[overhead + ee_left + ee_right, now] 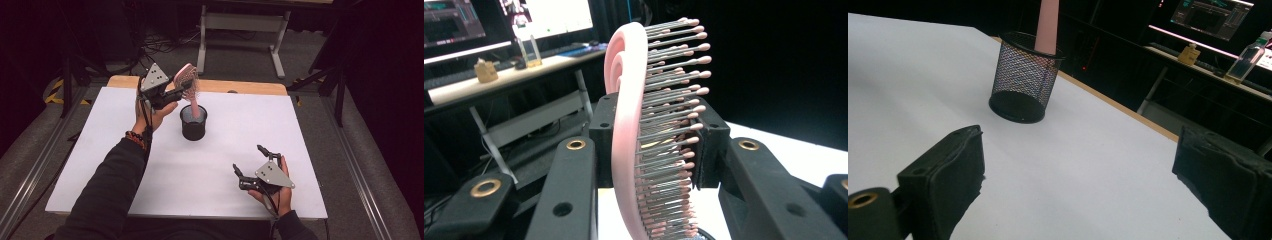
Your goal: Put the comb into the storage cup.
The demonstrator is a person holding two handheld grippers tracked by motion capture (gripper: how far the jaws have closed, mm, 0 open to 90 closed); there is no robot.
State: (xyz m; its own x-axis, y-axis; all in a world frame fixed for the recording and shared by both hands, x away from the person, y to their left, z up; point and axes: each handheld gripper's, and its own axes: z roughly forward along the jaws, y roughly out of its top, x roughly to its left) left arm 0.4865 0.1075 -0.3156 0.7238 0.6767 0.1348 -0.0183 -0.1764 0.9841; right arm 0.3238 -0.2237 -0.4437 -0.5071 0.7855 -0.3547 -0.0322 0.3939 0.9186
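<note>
A pink hairbrush (188, 82) stands upright with its handle down inside a black mesh cup (193, 123) near the middle of the white table. My left gripper (184, 88) is shut on the brush's head, above the cup. In the left gripper view the curved pink back and the pink-tipped bristles of the hairbrush (644, 130) sit between the two black pads. My right gripper (247, 161) rests open near the table's front right, with nothing between its jaws. The right gripper view looks across at the mesh cup (1023, 80) with the pink handle (1047, 25) rising out of it.
The white table top (100, 150) has a wooden edge (250, 87) at the back. Beyond it stands a white table frame (240, 30) on a grey floor. A desk with monitors (484, 25) shows behind the brush in the left gripper view.
</note>
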